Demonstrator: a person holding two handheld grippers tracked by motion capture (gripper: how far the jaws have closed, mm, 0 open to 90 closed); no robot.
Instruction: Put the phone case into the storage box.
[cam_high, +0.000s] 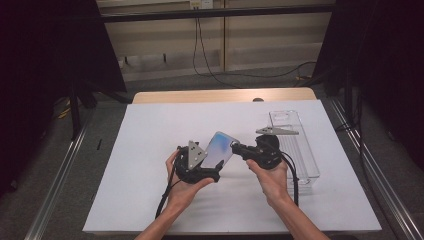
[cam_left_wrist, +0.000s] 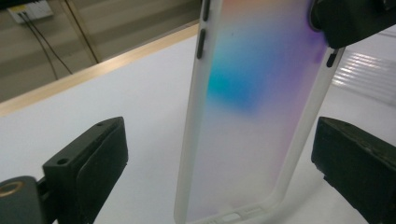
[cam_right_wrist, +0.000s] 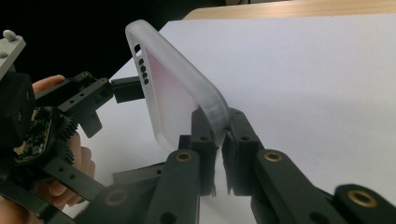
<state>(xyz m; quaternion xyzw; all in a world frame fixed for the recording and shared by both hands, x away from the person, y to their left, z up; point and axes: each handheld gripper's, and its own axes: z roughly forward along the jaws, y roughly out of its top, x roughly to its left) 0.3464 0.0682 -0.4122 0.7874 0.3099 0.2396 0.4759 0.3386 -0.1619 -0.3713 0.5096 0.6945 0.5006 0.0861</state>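
White sheeting covers the counter, whose wooden far edge faces a grey floor with trailing cables. Phone case, translucent with a blue-violet sheen, is raised above the counter between the two hands. Right gripper is clenched on one corner of the case, jaws pinching its rim. Left gripper is released: its jaws stand wide on either side of the case's lower end without touching it. Clear plastic tray lies on the counter just beyond the right hand
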